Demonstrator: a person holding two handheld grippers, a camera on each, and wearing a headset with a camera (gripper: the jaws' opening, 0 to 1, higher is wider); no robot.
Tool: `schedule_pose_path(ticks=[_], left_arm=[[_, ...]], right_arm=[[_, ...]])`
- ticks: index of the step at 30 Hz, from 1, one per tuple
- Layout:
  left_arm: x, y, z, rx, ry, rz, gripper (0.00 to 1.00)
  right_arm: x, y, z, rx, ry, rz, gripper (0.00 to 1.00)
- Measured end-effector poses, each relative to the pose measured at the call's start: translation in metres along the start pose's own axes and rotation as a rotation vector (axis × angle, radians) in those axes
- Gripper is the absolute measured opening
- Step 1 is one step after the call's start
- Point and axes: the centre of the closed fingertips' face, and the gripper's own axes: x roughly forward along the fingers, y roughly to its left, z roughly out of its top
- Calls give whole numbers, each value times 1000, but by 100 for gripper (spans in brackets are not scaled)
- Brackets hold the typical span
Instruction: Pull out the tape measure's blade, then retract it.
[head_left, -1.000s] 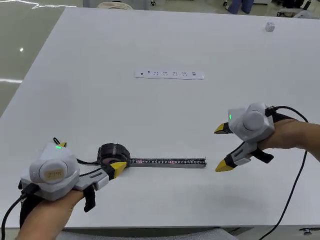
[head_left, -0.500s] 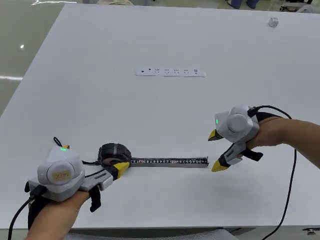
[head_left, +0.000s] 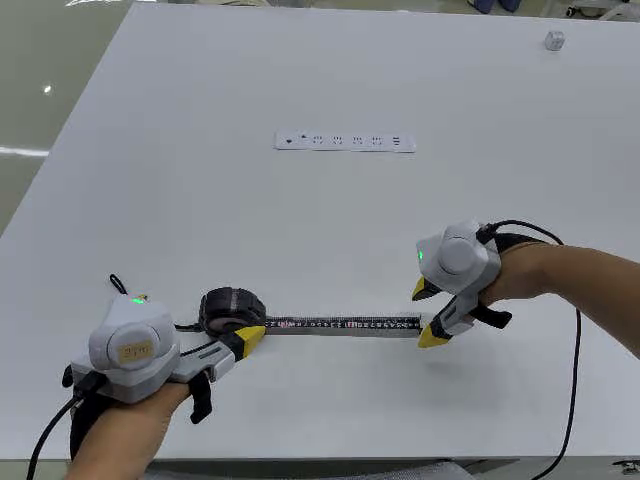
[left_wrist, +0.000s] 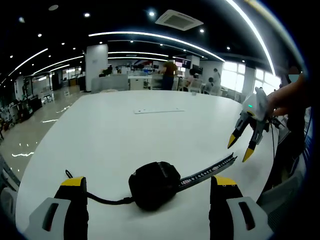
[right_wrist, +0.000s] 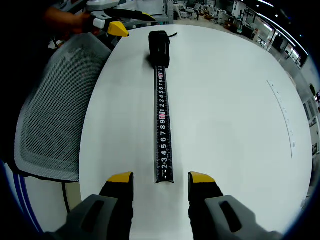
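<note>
Tape measure (head_left: 230, 308): compact black case, likely weighty, on the tabletop (head_left: 320, 220) between your left claw's (left_wrist: 149, 184) wide-open jaws, ungripped. Blade (head_left: 340, 324): thin, probably springy, extended; its tip lies between your right claw's (head_left: 426, 315) parted, empty jaws. Pinch there.

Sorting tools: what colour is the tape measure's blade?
Black blade, white numerals; right gripper view.

White matte workbench (head_left: 300, 80) is stretching far; glossy greenish floor (head_left: 40, 90) is gleaming at left. Curved white ceiling light strips (left_wrist: 150, 36) are glowing overhead w/ bright windows (left_wrist: 235, 77) far right. Grey mesh chair (right_wrist: 50, 125) is standing nr bench.
</note>
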Motion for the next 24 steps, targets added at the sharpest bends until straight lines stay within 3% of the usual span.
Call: schedule_pose_path(ticks=[13,24], left_arm=[[1,2,-7,-11,12,7,99],[1,2,-8,-21,12,10,99]], right_arm=[[17,5,-4,44,29,24,36],[19,-3,-10,11,69,-19,24]])
